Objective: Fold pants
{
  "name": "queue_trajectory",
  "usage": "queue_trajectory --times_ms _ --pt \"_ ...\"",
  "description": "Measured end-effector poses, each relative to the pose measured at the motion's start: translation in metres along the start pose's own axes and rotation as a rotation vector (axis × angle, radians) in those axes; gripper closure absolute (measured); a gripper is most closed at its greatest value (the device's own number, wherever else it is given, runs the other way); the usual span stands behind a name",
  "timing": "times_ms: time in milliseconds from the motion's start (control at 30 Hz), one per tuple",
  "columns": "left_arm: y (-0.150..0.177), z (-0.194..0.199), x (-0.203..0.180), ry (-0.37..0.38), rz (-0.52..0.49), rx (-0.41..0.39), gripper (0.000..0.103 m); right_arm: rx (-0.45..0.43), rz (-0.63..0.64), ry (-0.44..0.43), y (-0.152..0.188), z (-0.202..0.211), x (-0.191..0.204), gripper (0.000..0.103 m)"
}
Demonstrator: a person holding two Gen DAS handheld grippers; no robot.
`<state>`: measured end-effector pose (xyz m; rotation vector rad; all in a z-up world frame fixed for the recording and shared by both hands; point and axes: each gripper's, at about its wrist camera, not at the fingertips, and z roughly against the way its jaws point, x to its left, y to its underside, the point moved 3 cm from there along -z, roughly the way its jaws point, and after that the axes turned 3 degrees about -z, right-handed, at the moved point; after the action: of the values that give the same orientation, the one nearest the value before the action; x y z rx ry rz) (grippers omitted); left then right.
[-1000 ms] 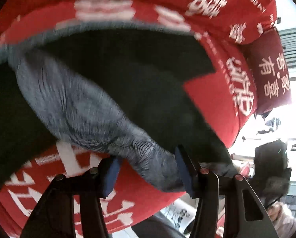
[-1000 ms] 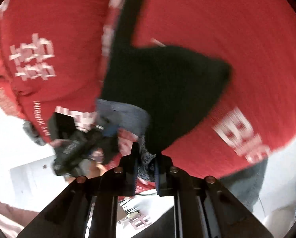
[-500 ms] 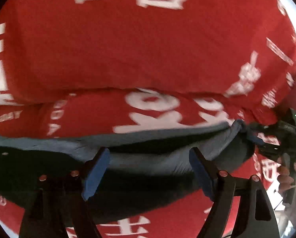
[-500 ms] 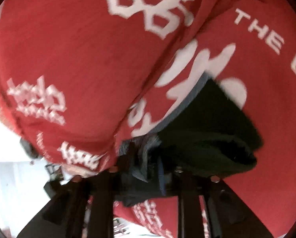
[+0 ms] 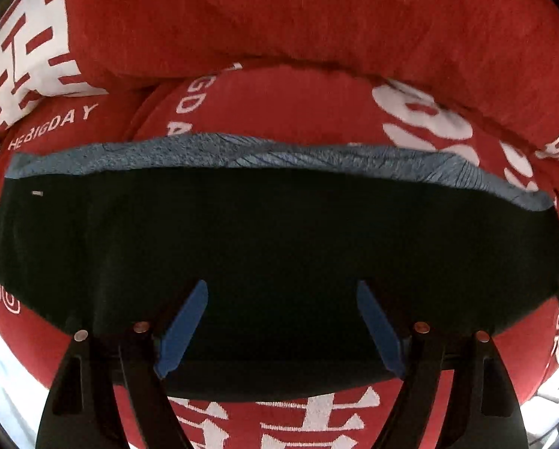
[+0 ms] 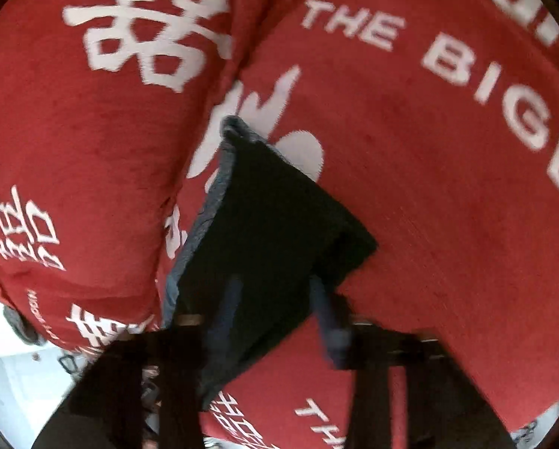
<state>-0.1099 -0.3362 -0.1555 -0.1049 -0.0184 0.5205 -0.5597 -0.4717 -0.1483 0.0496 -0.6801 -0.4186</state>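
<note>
since a second ago the pants (image 5: 279, 243) have gone from a bunched, hanging heap with grey cloth pinched in both claws to a flat folded band lying across the red cover (image 5: 317, 37). the left gripper (image 5: 281, 288) has let go: its jaws have just been opening, and now they stand wide apart over the dark cloth, blue pads (image 5: 184, 325) clear on either side with nothing clamped between them.

in the left wrist view the pants run nearly the full width of the frame as a dark, almost black slab. a grey-blue strip (image 5: 242, 153) of the under layer shows along the far edge. the cover beneath is red with large white characters and the words "the bigday".

in the right wrist view the pants (image 6: 272, 224) show as a dark wedge on the same cover (image 6: 429, 149), the grey-blue edge (image 6: 201, 220) running down its left side. the right gripper (image 6: 275, 280) is smeared by motion. its jaws have just been closing, yet in this frame the two fingers (image 6: 326, 321) stand apart, with the cloth lying under and between them and neither pad pressing on it.
</note>
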Motion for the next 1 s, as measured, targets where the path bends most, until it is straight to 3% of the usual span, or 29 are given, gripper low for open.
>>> queue_trajectory --times_ms 167,267,333,367,400,467,533,633,767,833,900,1000 --pt "0.008 -0.007 -0.004 -0.038 -0.067 0.031 0.020 -0.010 0.013 -0.008 0.003 0.002 0.005 0.097" --pt "0.018 -0.015 0.002 -0.042 -0.059 0.088 0.020 0.018 -0.010 0.076 0.009 -0.001 -0.017 0.097" --pt "0.017 -0.007 0.004 -0.030 -0.058 0.082 0.020 0.029 -0.030 0.075 0.011 0.002 -0.021 0.089" --pt "0.014 0.001 0.004 -0.022 -0.062 0.065 0.020 0.020 -0.008 0.116 0.011 0.008 -0.017 0.076" --pt "0.010 0.008 0.003 -0.017 -0.067 0.043 0.020 0.015 0.019 0.159 0.013 0.014 -0.011 0.072" --pt "-0.002 0.016 0.000 -0.009 -0.079 0.005 0.020 -0.025 0.083 0.182 0.017 0.027 0.005 0.072" --pt "-0.018 0.016 -0.006 -0.008 -0.080 -0.023 0.020 -0.046 0.246 0.187 0.025 0.030 0.040 0.072" --pt "-0.043 -0.003 -0.014 0.011 -0.015 -0.023 0.020 -0.003 0.440 0.218 0.031 -0.003 0.083 0.072" --pt "-0.067 -0.036 -0.013 -0.055 0.056 -0.031 0.015 0.062 0.523 0.254 0.024 -0.069 0.104 0.072" --pt "-0.077 -0.039 -0.005 -0.084 0.051 -0.064 0.009 0.064 0.528 0.292 0.016 -0.086 0.098 0.075" --pt "-0.083 -0.044 0.018 -0.068 0.105 -0.044 0.009 0.034 0.504 0.248 0.003 -0.081 0.092 0.078" --pt "-0.083 -0.034 0.061 -0.090 0.187 -0.018 0.009 -0.014 0.452 0.275 -0.015 -0.063 0.080 0.076"
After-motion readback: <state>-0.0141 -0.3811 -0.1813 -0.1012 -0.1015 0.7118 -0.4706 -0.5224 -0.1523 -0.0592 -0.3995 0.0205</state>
